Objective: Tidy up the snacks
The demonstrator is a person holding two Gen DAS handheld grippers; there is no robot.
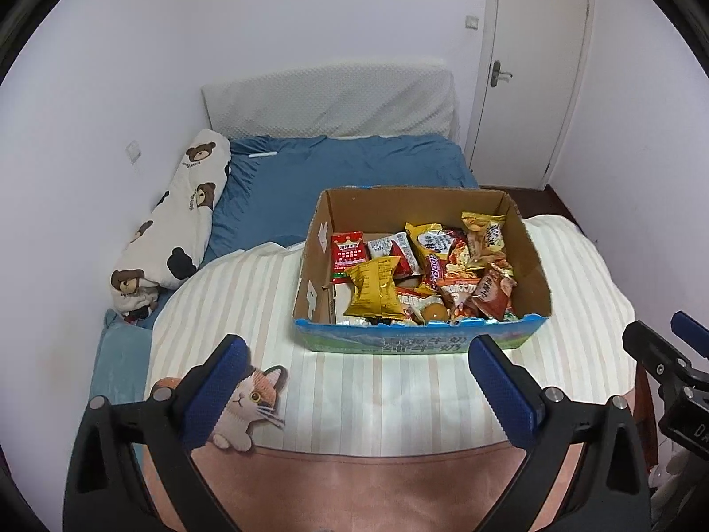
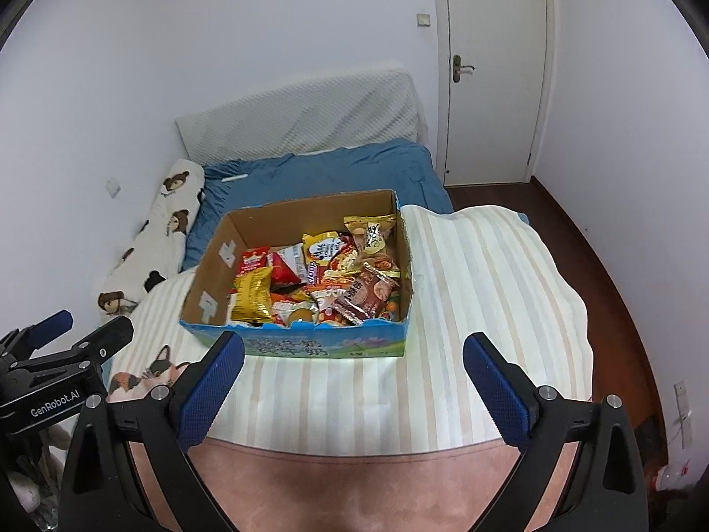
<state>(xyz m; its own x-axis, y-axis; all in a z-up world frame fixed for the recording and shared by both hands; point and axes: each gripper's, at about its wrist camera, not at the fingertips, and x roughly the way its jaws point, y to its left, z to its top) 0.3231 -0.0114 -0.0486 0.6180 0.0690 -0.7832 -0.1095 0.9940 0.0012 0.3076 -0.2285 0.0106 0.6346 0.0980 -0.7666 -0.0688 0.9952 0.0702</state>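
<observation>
While both grippers hang short of the load, nothing is held: left gripper [image 1: 356,381] has its blue fingers [image 1: 212,394] spread wide w/ only bedding between them, and right gripper [image 2: 354,381] is the same, fingers [image 2: 496,390] fully apart, empty.

Snacks sit heaped in a cardboard box [image 1: 529,261], center-right of the left wrist view, center of the right wrist view, resting on the striped blanket [image 2: 478,292] on the bed. Box is open-topped, w/ a blue printed front panel [image 2: 310,346] nearest the fingers.

Handling, my read:
- Gold foil bag [image 1: 374,292], lower left of the pile, lies on top; looks puffed, light, crinkly, prob slippery. Pinch a sealed end seam, not the belly, so contents don't crush.
- Brown wrapped pack [image 2: 368,295], lower right of the pile, flat and soft-ish; take by a crimped edge.
- Red packet [image 1: 349,255], upper left of the pile, leans at the box wall, thin and flexible; grip along a free edge.
- Small round items at the front edge are too small to tell.
- Box itself: light card, walls flex; mattress under it gives, so pressing down will prob tip it.

Packs overlap, so lifting one may drag neighbours.
</observation>
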